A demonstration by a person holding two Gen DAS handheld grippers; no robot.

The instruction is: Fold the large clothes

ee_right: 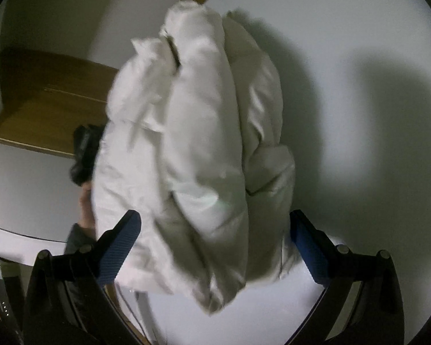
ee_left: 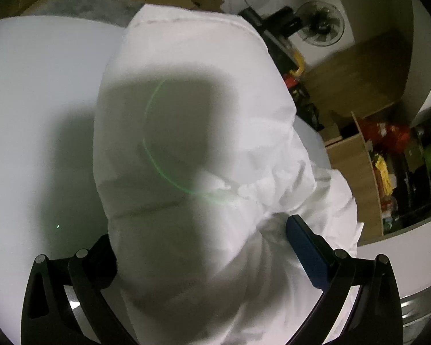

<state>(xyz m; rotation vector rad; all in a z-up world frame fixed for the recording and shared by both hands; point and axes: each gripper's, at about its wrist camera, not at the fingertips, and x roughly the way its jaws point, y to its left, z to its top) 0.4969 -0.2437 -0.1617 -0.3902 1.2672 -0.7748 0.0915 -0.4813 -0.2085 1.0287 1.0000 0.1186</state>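
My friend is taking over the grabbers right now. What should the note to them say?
Left gripper: jaws wide open around the white puffy jacket; one finger is hidden behind the fabric, and no grip shows.
Right gripper: also wide open, with a bundled fold of the jacket between its blue pads, not pinched.
The jacket sits bunched and doubled over on the white table. In the right wrist view a hand shows at its far side.
Done: the jacket looks roughly gathered and folded once.
Left: probably tidy the loose, rumpled end and flatten the bundle.
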